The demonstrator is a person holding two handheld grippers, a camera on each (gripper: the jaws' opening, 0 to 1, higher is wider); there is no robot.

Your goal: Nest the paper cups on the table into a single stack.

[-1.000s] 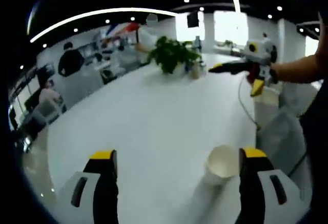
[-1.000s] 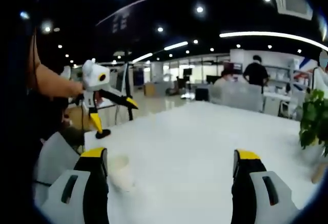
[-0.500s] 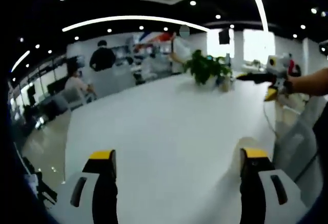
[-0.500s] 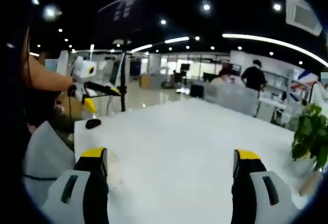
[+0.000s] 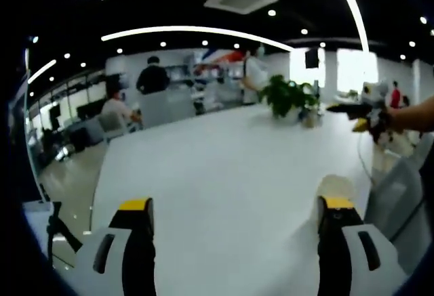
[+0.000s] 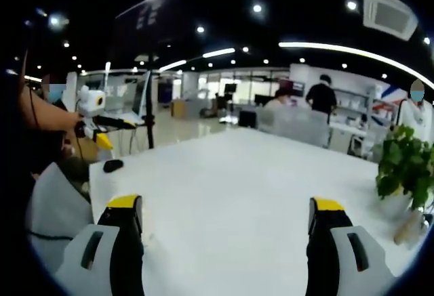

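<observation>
In the left gripper view a white paper cup (image 5: 336, 185) stands on the white table (image 5: 224, 167), its rim peeking out just above my right-hand jaw. My left gripper (image 5: 236, 204) is open with nothing between its yellow-tipped jaws. My right gripper (image 5: 359, 110) hangs in the air at the far right, held by a person's arm. In the right gripper view my right gripper (image 6: 226, 203) is open over bare table (image 6: 230, 174), and my left gripper (image 6: 95, 110) is held up at the far left beyond the table's corner.
A potted plant (image 5: 288, 95) stands at the table's far end, also seen as the plant (image 6: 403, 164) at the right. A small black object (image 6: 113, 165) lies near the table corner. A grey chair back (image 5: 400, 194) sits beside the table edge. People work at desks behind.
Both views have swung away from the cup: it slid from between the left gripper's jaws to behind the right-hand jaw, and dropped out of the right gripper view. Both grippers stay open.
</observation>
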